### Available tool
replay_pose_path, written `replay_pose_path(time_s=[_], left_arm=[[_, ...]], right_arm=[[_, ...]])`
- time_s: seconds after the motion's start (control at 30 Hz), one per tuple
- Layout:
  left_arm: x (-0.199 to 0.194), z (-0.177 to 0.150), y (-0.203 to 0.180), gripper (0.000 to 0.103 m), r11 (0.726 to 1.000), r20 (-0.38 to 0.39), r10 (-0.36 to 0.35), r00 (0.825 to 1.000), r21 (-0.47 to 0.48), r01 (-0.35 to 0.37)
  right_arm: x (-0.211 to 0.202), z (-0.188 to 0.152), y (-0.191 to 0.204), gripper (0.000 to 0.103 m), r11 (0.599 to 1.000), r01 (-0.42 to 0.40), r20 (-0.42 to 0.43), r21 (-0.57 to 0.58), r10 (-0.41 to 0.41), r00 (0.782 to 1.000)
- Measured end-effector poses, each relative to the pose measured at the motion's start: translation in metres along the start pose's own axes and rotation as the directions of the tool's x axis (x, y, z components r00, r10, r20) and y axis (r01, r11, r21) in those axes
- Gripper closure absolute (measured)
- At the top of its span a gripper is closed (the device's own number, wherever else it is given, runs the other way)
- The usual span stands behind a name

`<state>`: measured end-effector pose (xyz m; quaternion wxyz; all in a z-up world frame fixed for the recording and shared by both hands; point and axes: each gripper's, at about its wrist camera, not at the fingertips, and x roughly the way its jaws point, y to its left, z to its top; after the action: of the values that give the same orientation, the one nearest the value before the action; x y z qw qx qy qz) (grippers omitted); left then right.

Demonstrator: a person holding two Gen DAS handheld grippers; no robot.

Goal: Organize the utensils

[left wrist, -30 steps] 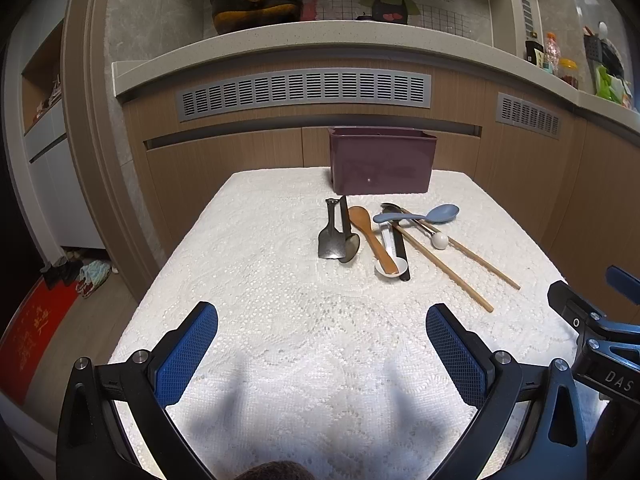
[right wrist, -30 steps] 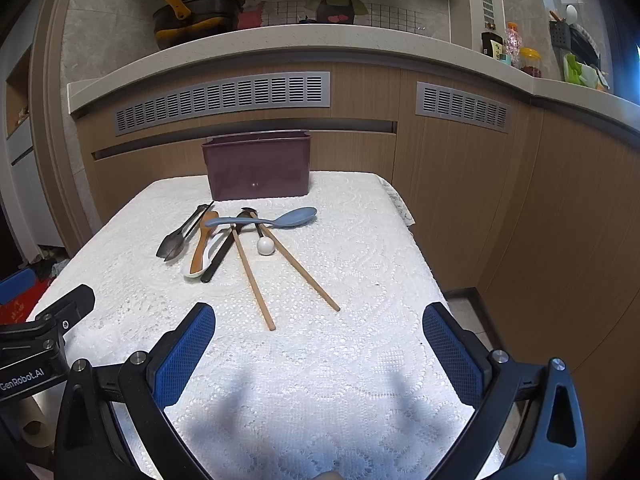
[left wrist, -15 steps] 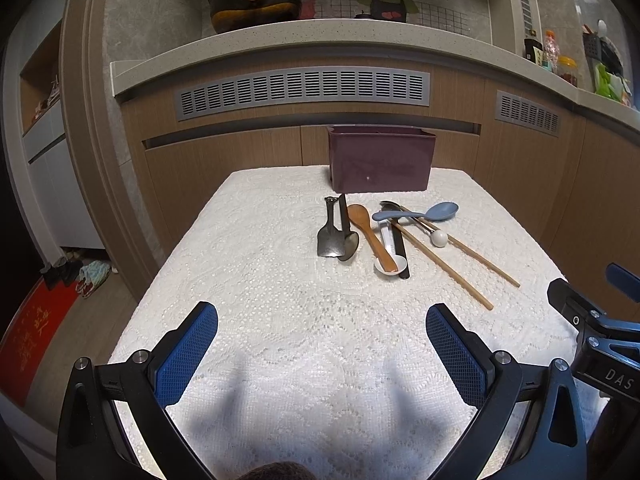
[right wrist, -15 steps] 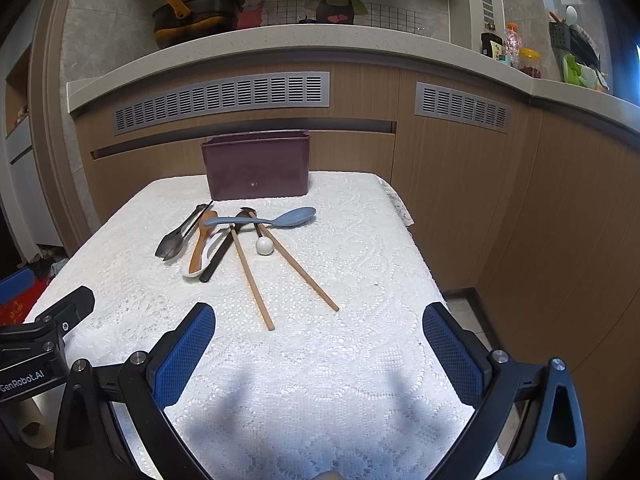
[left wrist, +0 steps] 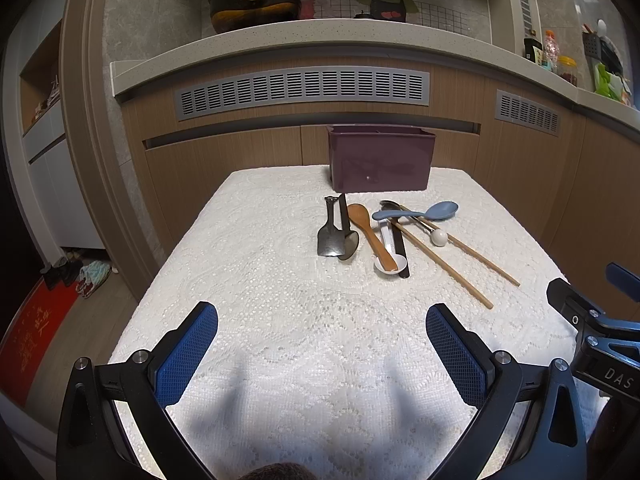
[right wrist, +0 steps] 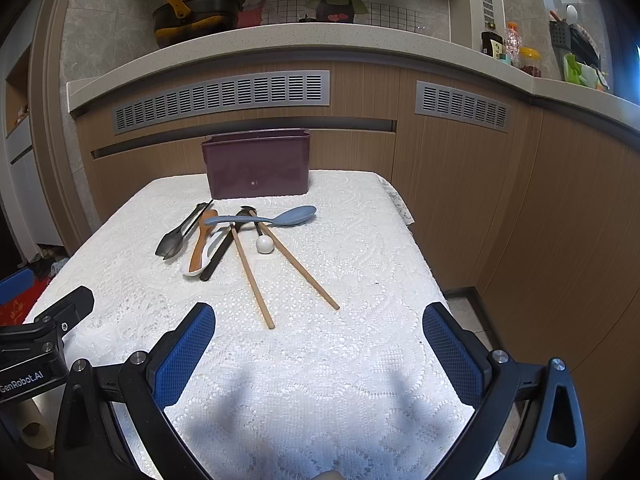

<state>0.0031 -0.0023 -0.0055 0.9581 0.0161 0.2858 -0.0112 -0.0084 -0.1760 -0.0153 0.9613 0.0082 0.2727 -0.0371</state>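
Note:
A pile of utensils lies mid-table: dark tongs (left wrist: pixel 334 232), a wooden spoon (left wrist: pixel 370 232), a white spoon (left wrist: pixel 388 258), a black stick (left wrist: pixel 400 250), a blue spoon (left wrist: pixel 416 213) and two wooden chopsticks (left wrist: pixel 444 264). Behind them stands a purple bin (left wrist: pixel 380 158). My left gripper (left wrist: pixel 320 344) hovers open over the near cloth, holding nothing. In the right wrist view the same blue spoon (right wrist: pixel 262 218), chopsticks (right wrist: pixel 252 276) and bin (right wrist: pixel 256 164) lie ahead of my right gripper (right wrist: pixel 318 344), also open and holding nothing.
A white lace cloth (left wrist: pixel 280 300) covers the table. Wooden cabinets with vents (left wrist: pixel 304 90) rise behind it under a counter holding a pan (left wrist: pixel 256 4). The floor drops off at left (left wrist: pixel 80 320) and right (right wrist: pixel 472 304). Each gripper shows at the other view's edge.
Both grippers have barely drifted; the utensils sit slightly nearer and lower in view. Nothing was taken hold of or let go.

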Motion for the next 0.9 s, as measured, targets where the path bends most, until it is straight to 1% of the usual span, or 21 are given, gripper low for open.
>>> replay_pose_path(time_s=[0.9], left_arm=[[-0.0043,-0.0015,0.0008,0.000,1.000,0.000,0.004,1.000,0.004,-0.004]], right_arm=[[-0.0019,0.0022,0.0002,0.000,1.000,0.003,0.011,-0.004,-0.003,1.000]])
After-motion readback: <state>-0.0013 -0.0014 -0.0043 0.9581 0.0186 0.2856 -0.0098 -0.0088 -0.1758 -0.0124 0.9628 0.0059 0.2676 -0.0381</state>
